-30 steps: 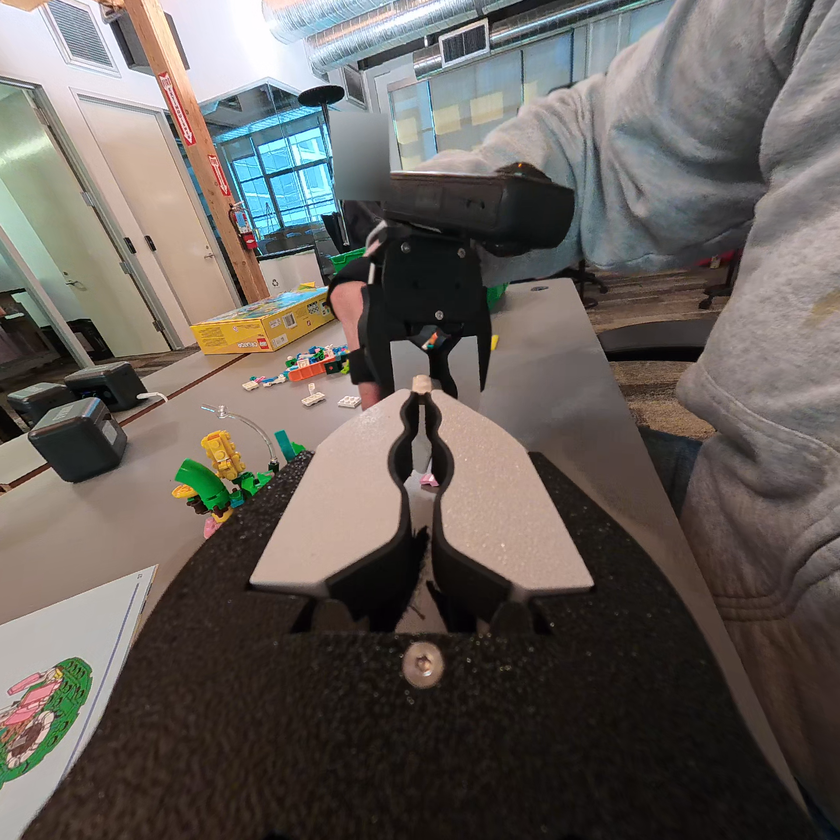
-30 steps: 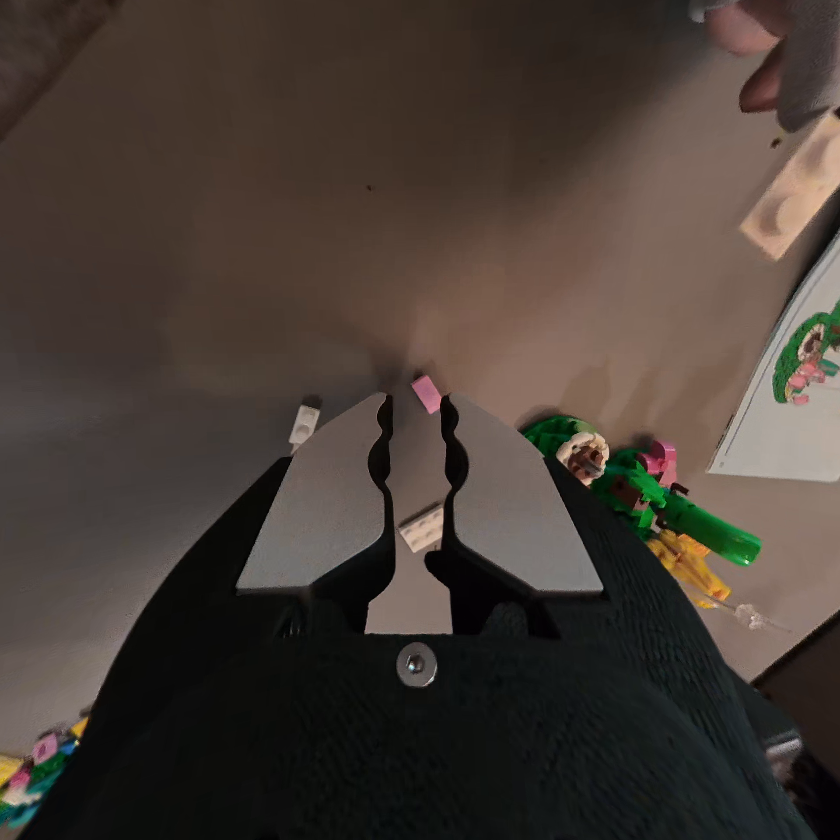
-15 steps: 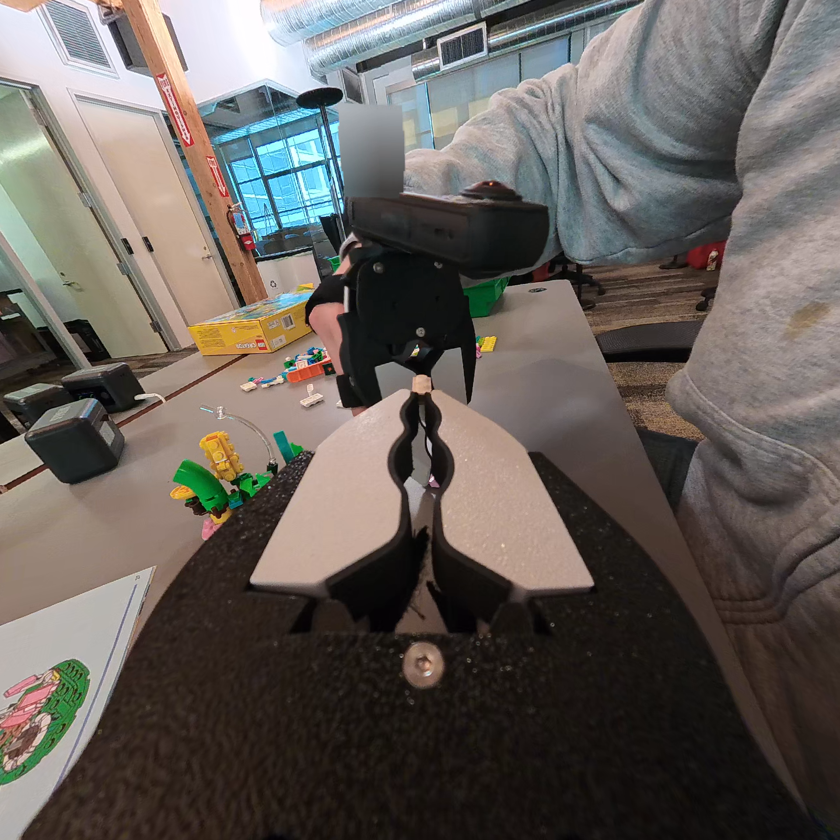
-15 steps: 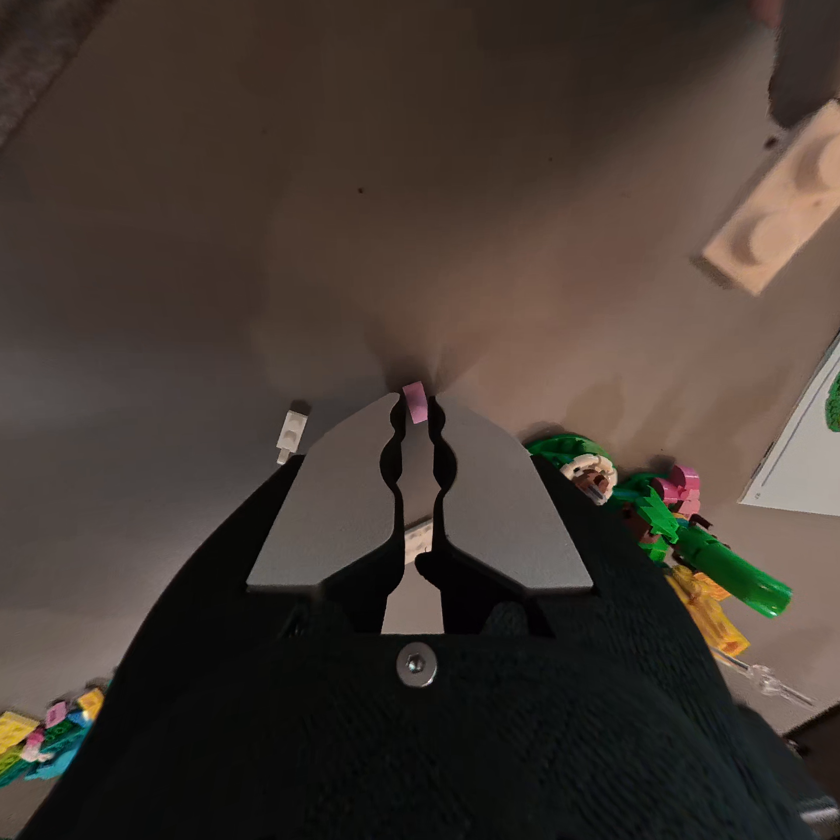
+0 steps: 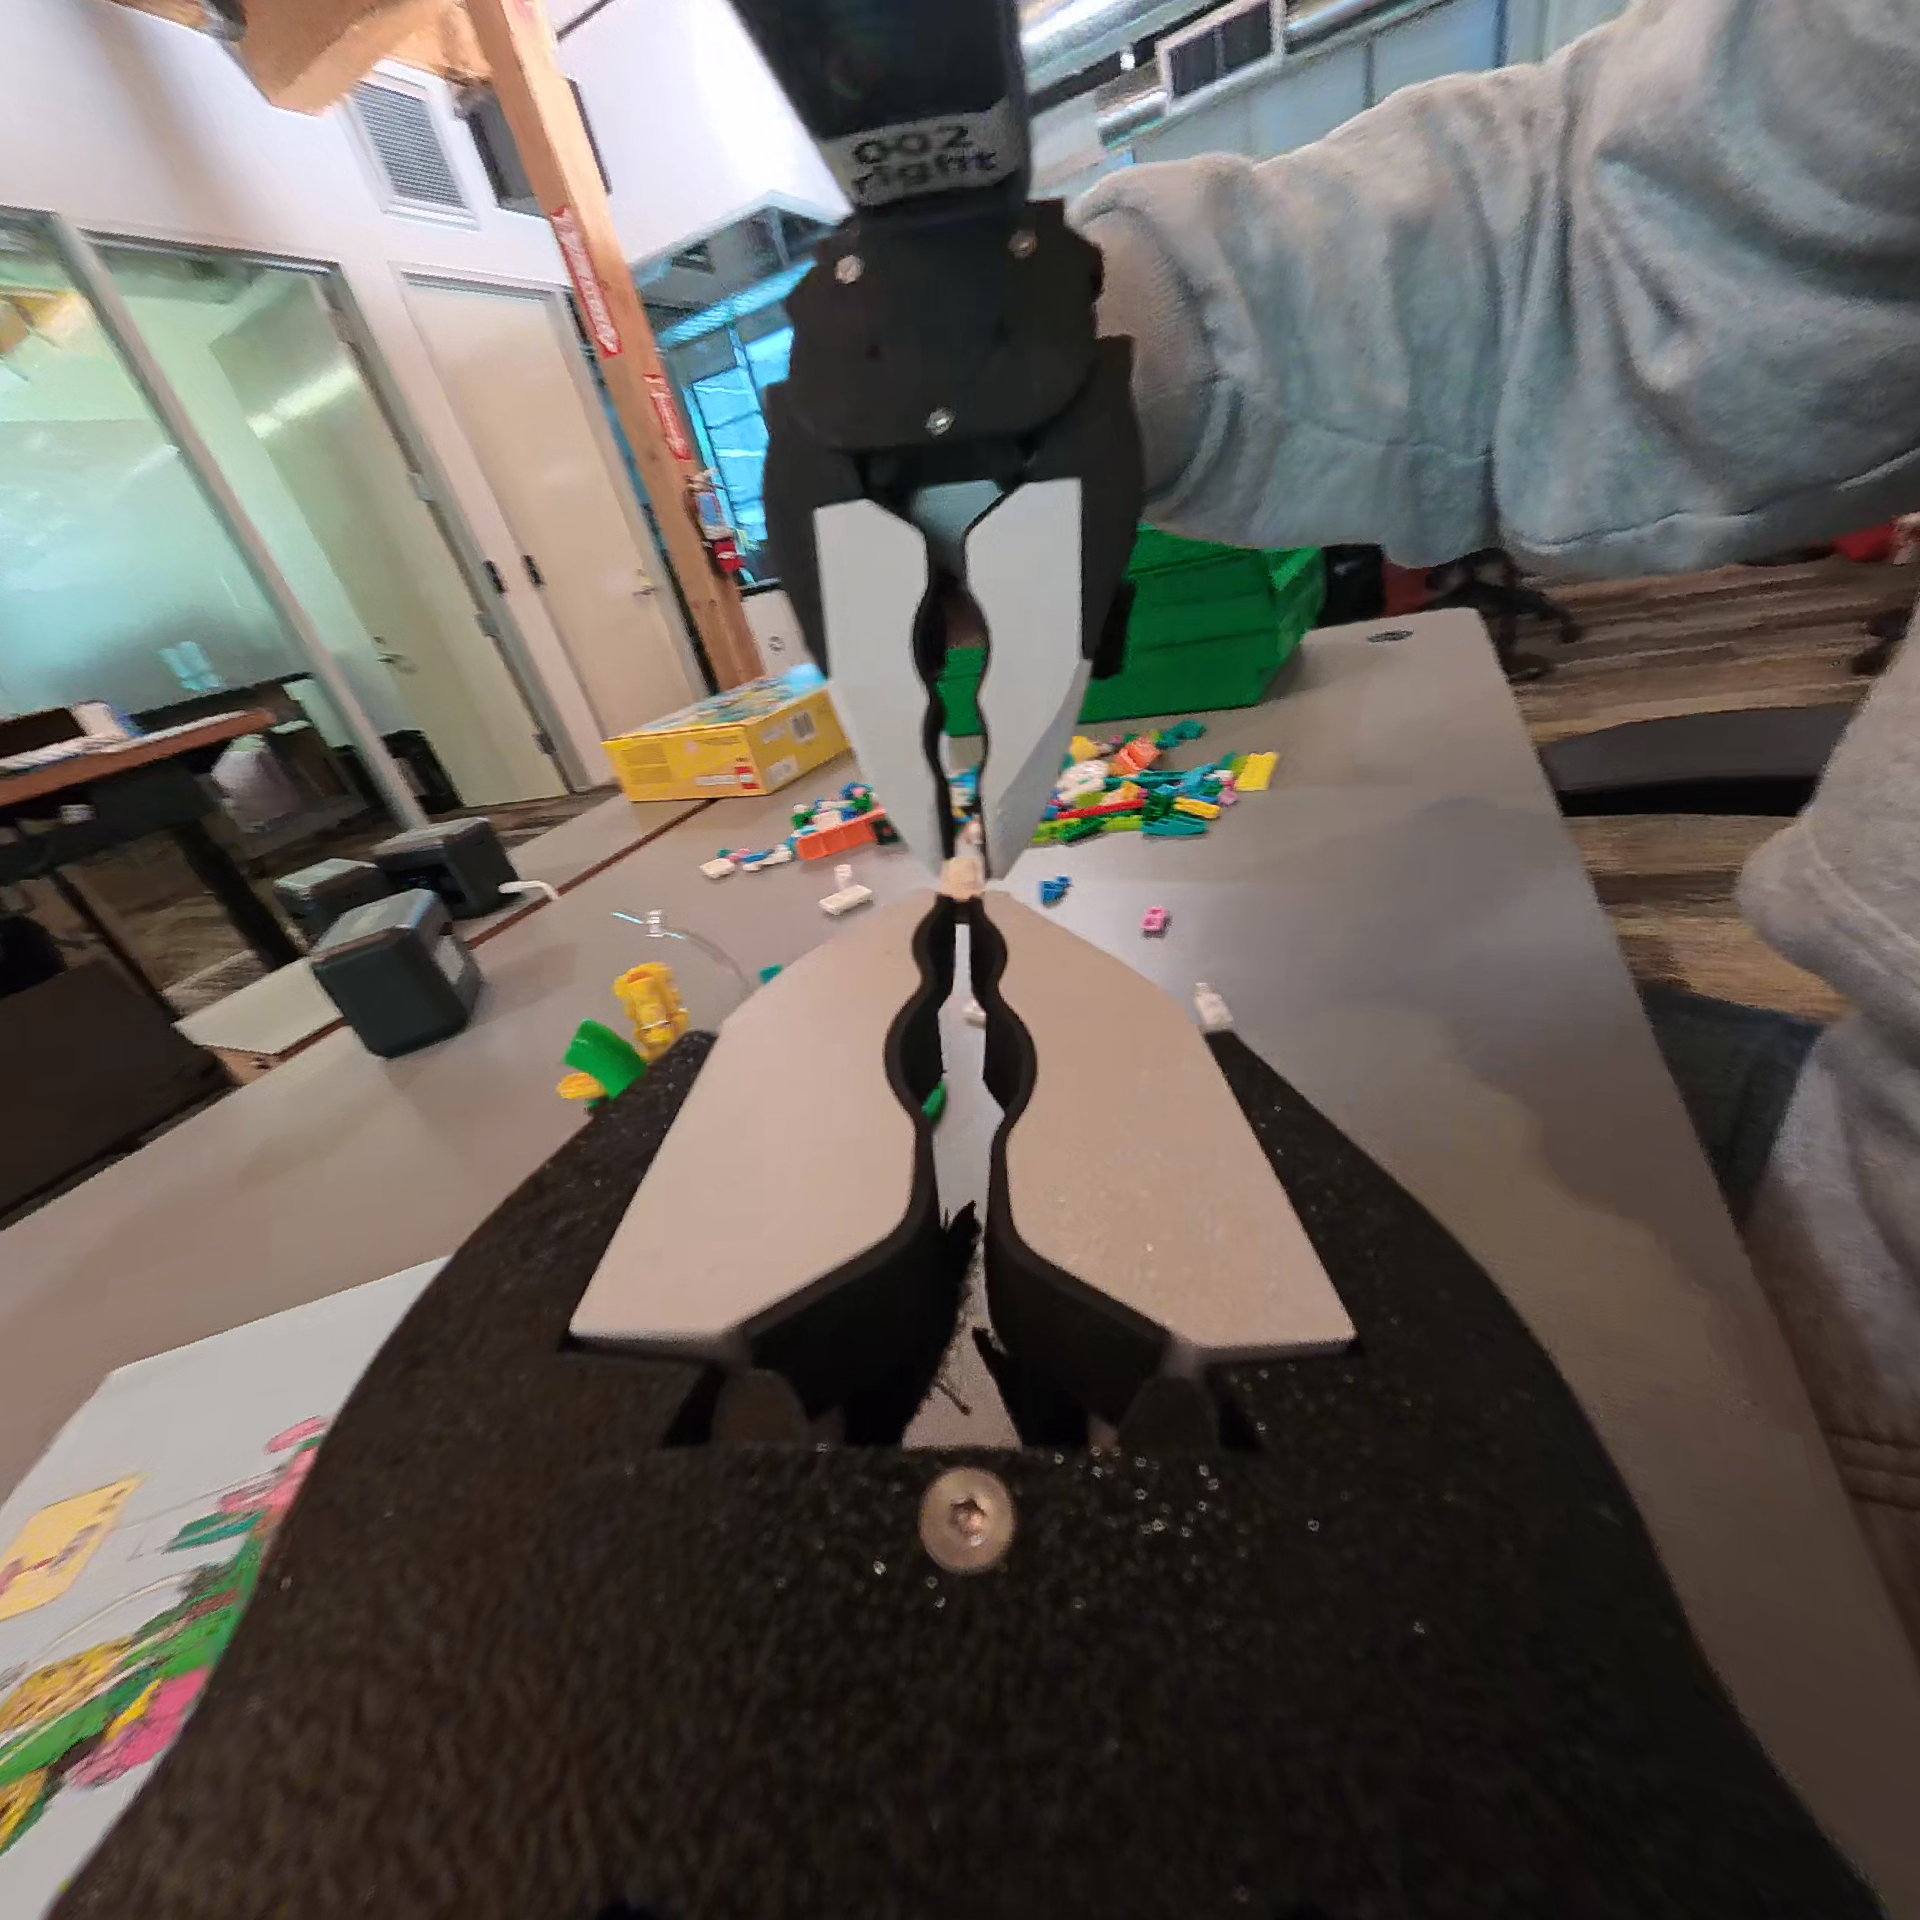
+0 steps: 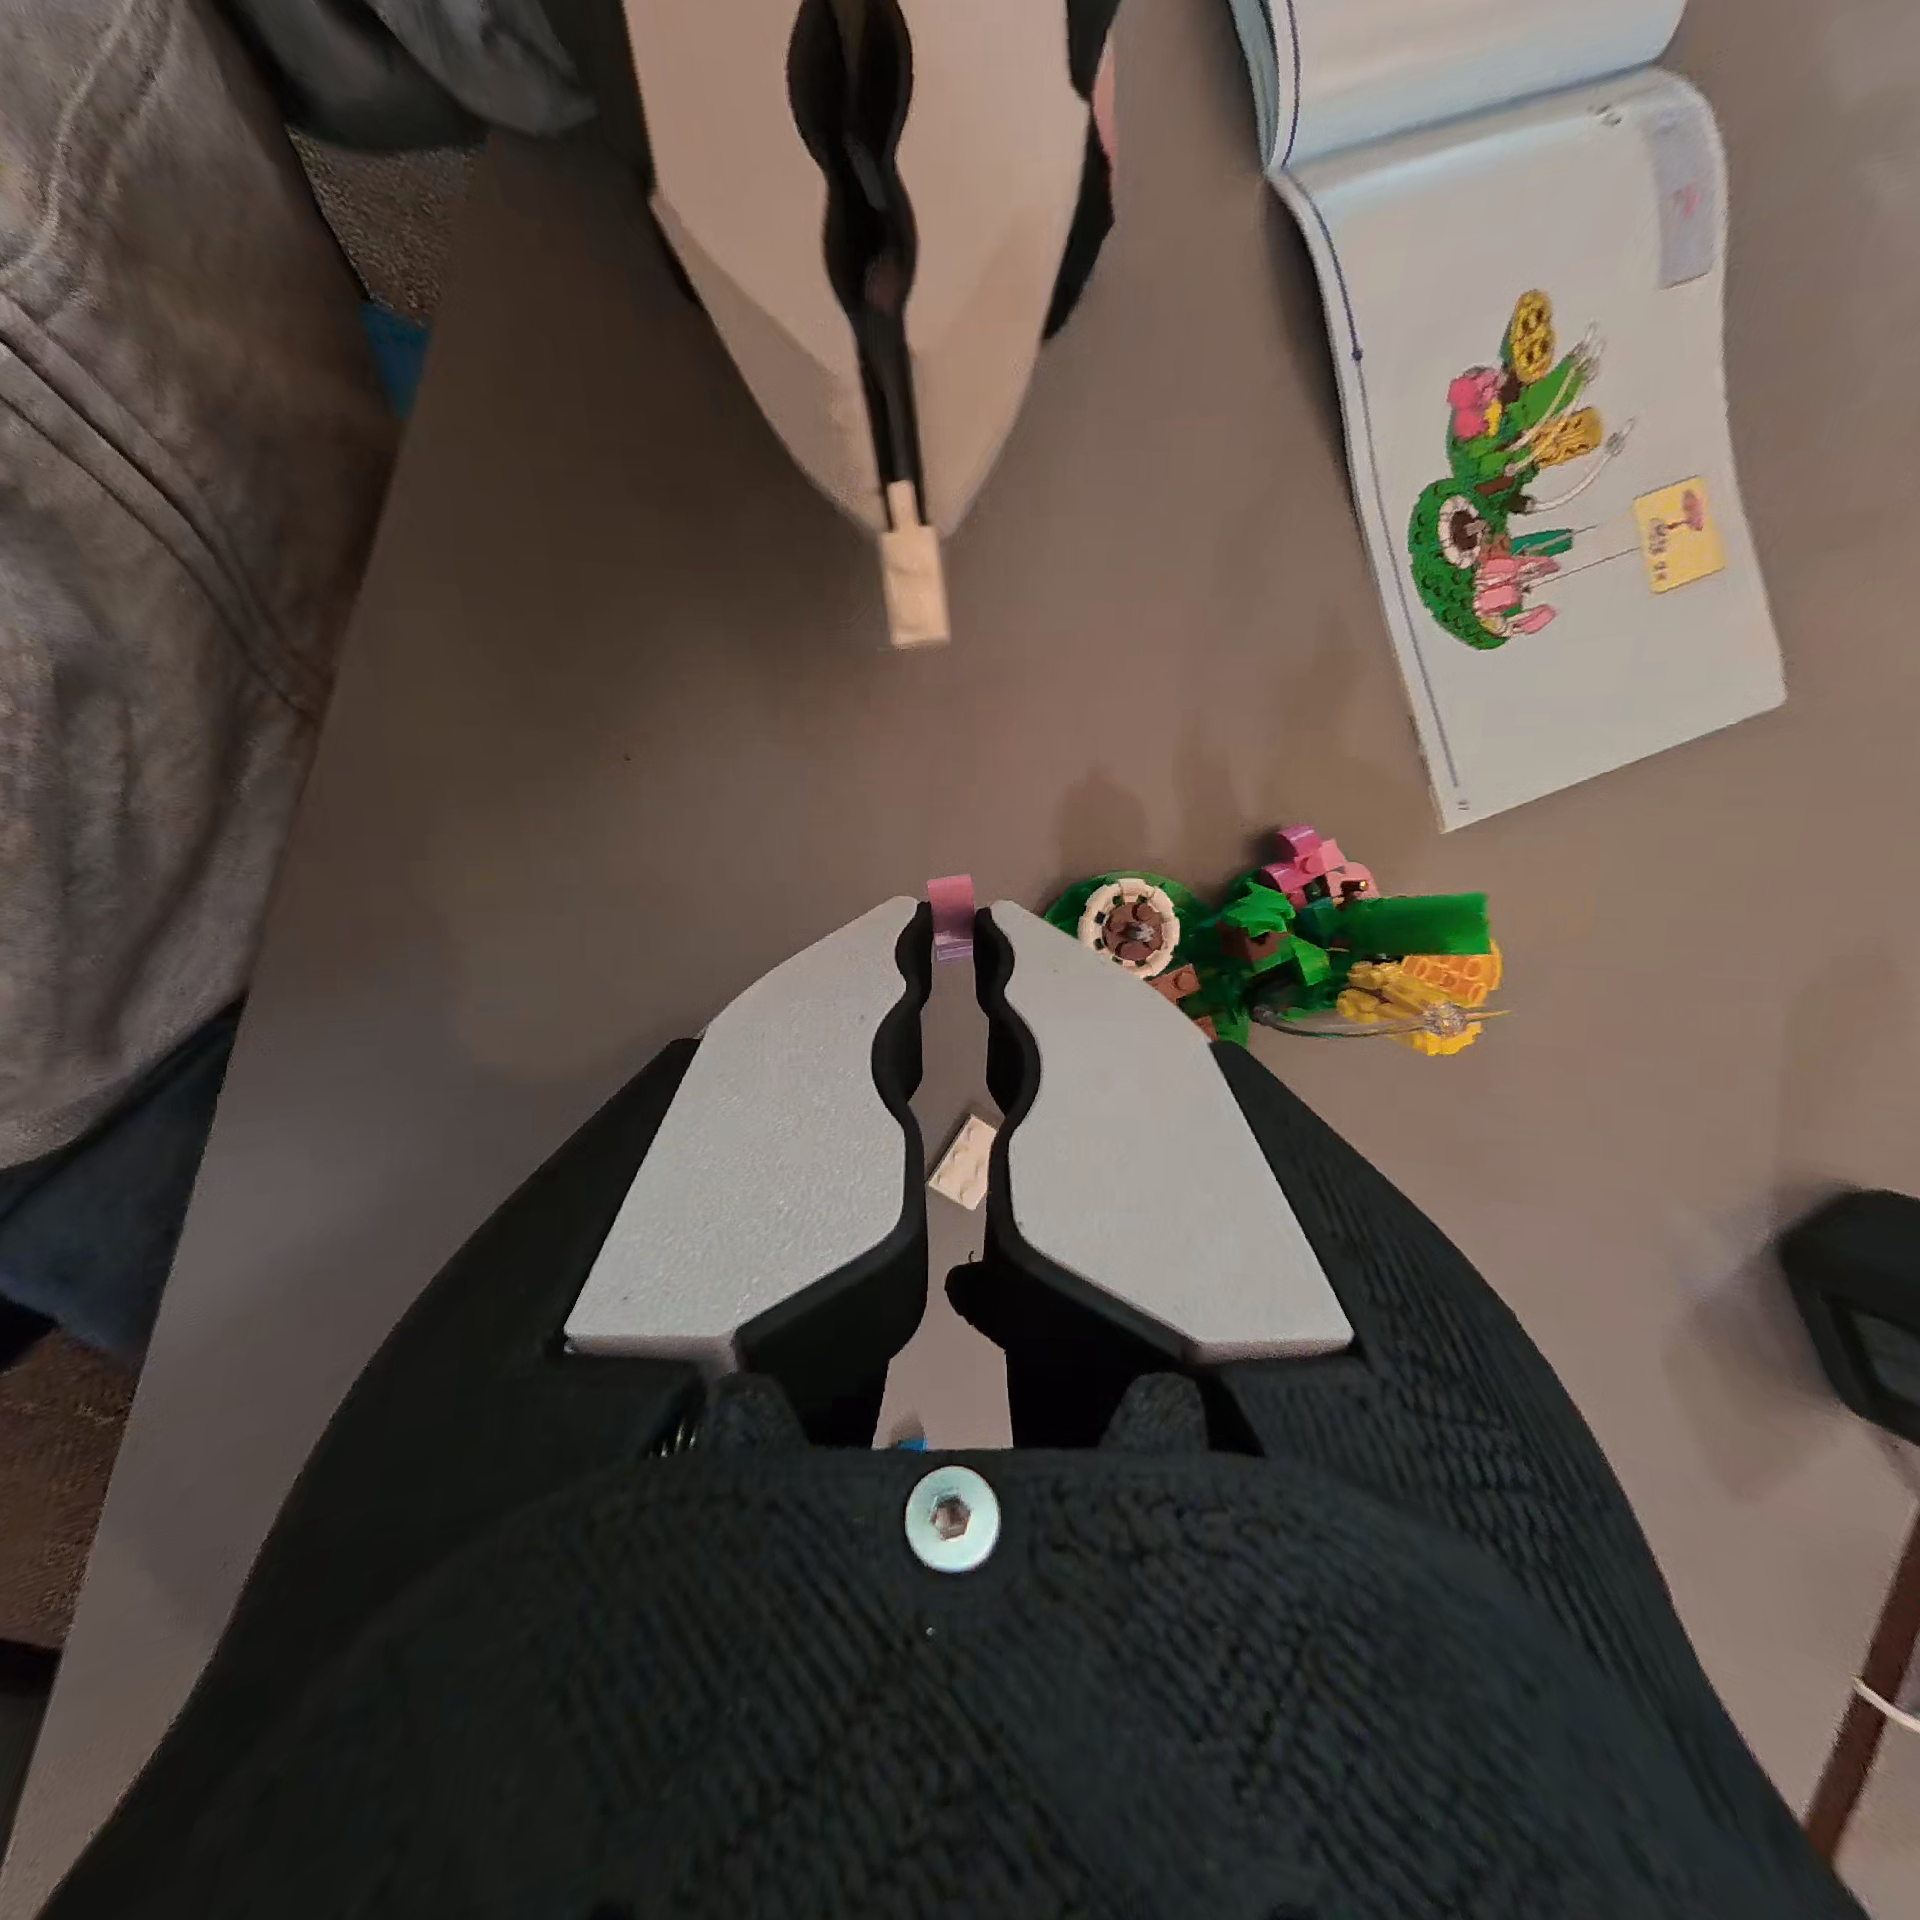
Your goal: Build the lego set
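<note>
Grey table (image 6: 582,790) carries an open instruction booklet (image 6: 1538,436) and, below it, the part-built green flower model (image 6: 1278,956). Left gripper (image 6: 906,520): jaws pinched on a small cream brick (image 6: 914,587), held above the table. Right gripper (image 6: 951,920): jaws narrow, gripping a small pink brick (image 6: 950,902) at the tips. A white plate piece (image 6: 961,1162) lies on the table below.

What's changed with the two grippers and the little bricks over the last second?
The right gripper closed on the pink brick that lay on the table, lifted it and turned it toward the left gripper, bringing it close to the tan brick. The left gripper stays shut on the tan brick, and the flower model and booklet lie where they were.
</note>
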### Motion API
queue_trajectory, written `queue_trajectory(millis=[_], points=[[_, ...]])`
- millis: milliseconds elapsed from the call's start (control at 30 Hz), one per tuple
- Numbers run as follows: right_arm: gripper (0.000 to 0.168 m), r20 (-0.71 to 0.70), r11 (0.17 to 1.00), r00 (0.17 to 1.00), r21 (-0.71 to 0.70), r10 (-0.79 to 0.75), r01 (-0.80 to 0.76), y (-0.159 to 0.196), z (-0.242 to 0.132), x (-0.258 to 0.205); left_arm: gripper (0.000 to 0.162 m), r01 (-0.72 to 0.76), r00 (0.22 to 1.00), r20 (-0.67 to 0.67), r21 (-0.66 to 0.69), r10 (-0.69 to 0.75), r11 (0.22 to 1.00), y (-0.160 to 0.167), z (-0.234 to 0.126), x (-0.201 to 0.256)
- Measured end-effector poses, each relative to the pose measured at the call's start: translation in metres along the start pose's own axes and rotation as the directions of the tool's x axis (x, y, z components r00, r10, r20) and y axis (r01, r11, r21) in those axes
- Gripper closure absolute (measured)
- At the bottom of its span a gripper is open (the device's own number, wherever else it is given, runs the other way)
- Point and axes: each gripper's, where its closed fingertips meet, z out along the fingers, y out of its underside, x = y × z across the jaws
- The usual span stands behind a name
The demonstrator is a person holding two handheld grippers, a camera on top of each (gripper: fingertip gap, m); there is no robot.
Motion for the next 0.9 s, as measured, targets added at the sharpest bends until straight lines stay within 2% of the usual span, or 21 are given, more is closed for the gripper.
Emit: queue_trajectory(millis=[133,300,567,900], points=[[0.161,-0.040,1.000,0.999,0.000,-0.021,0.021,-0.014,-0.009,0.000,0.160,-0.005,0.996,0.091,0.020,0.003,1.000,-0.003,-0.005,-0.015],[0.162,-0.114,0.996,0.990,-0.022,-0.085,0.083,-0.030,-0.015,0.009,0.160,0.032,0.993,0.114,0.032,-0.035,0.999,-0.003,-0.007,-0.021],[0.162,-0.151,0.982,0.971,-0.053,-0.186,0.180,-0.050,-0.019,0.017,0.160,-0.019,0.975,0.223,0.068,0.003,0.998,-0.011,-0.014,-0.035],[0.162,-0.190,0.975,0.956,-0.063,-0.223,0.215,-0.059,-0.021,0.021,0.160,-0.015,0.976,0.216,0.089,-0.005,0.996,-0.013,-0.014,-0.035]])
